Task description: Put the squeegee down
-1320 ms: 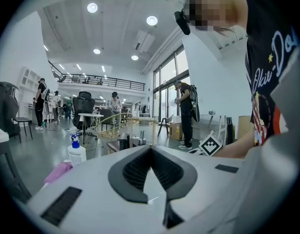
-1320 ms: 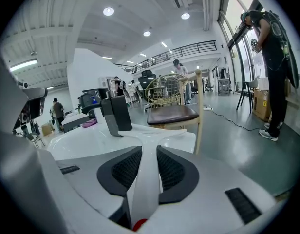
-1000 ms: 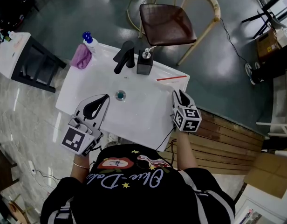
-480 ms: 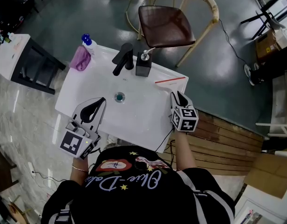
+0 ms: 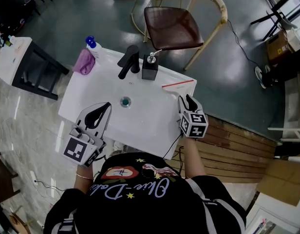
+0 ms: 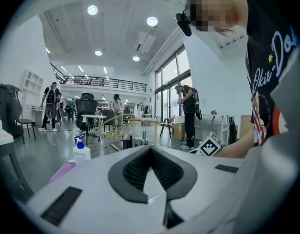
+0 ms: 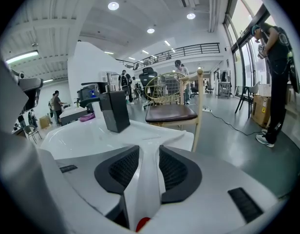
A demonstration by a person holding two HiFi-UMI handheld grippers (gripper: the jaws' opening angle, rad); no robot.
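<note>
The squeegee (image 5: 178, 84) lies on the back right corner of the white sink (image 5: 86, 89), its red-edged blade flat on the rim. My right gripper (image 5: 188, 98) is at its near end. In the right gripper view the white handle (image 7: 141, 189), with a red tip, runs between the pads. The jaws have just been opening, and the pads now stand apart beside the handle. My left gripper (image 5: 107, 105) hovers over the sink's front left edge. Its fingertips meet with nothing between them (image 6: 150, 149).
A black faucet (image 5: 129, 58) and a black soap dispenser (image 5: 151, 66) stand at the back of the sink. A blue-capped bottle (image 5: 93, 44) and a purple cloth (image 5: 84, 61) sit at its back left. A brown-seated chair (image 5: 174, 26) stands behind.
Both grippers stay where they were. Only the head view has shifted slightly.
</note>
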